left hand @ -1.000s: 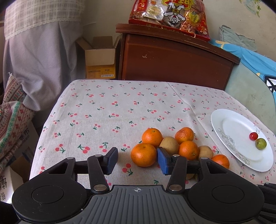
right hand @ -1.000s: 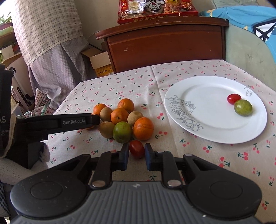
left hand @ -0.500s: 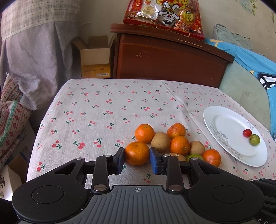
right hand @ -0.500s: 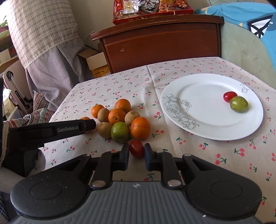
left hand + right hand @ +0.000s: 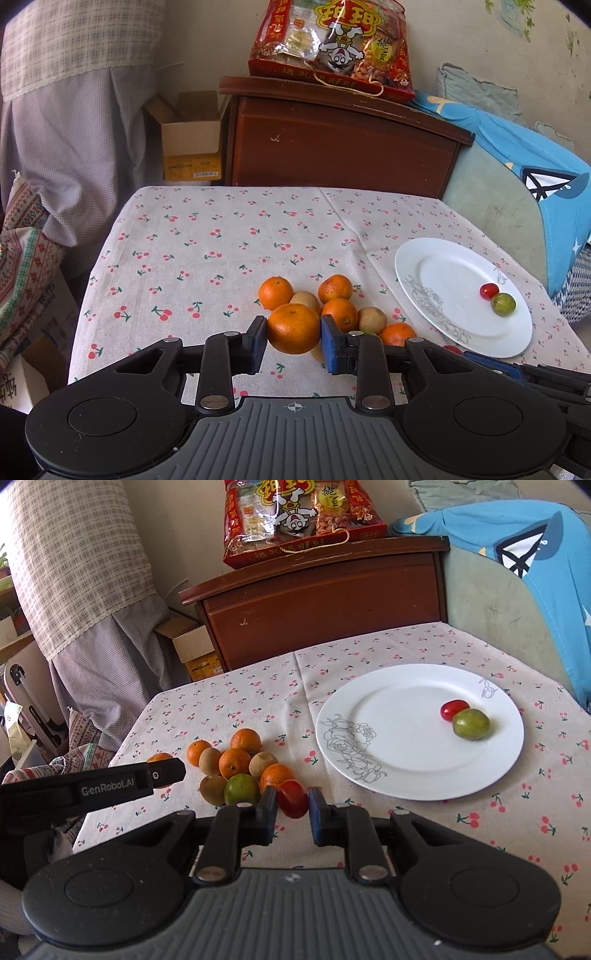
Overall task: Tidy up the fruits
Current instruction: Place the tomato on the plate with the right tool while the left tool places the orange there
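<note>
My left gripper is shut on an orange and holds it above the cloth, just in front of the fruit pile. My right gripper is shut on a red cherry tomato beside the pile of oranges, kiwis and a green fruit. The white plate at the right holds a cherry tomato and a green fruit. The plate also shows in the left wrist view. The left gripper's arm shows at the left of the right wrist view.
The table has a cherry-print cloth. Behind it stand a brown wooden cabinet with a red snack bag on top and a cardboard box. A blue cushion lies at the right.
My left gripper closed on the orange and lifted it off the cloth. My right gripper stays shut on the cherry tomato and has risen with it.
</note>
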`<state>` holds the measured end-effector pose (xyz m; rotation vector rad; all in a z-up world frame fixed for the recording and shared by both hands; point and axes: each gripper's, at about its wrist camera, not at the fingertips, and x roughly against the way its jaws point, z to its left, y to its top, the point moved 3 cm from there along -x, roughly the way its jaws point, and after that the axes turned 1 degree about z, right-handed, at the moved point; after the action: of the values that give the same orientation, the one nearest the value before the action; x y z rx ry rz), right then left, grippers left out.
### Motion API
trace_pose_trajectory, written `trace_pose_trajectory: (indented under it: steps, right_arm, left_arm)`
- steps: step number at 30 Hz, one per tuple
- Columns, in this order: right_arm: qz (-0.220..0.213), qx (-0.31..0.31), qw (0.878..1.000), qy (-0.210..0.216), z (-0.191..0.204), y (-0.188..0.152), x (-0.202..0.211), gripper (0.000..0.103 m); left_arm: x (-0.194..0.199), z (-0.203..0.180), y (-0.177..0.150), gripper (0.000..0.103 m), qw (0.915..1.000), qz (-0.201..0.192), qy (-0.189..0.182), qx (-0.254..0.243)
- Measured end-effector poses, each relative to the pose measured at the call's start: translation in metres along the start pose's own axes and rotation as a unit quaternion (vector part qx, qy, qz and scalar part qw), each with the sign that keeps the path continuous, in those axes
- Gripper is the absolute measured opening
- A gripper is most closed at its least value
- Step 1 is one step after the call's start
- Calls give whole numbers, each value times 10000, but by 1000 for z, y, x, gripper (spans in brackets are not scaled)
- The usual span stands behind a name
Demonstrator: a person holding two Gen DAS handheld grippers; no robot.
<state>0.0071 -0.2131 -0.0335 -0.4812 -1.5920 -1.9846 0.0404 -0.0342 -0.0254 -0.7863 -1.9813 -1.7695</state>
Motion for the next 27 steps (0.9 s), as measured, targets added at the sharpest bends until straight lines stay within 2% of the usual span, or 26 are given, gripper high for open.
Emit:
trace_pose_trajectory:
  steps: [14,27]
  right_arm:
    - [-441,-462,9976,-277,-34,18,18,18]
    - [-441,-1002,9928,-496,-65,22,5,18]
  left_arm:
    - [11,-49,12,28,9982,-170,-452,-357]
    - [-22,-80,17,29,9950,-23,-832,-545]
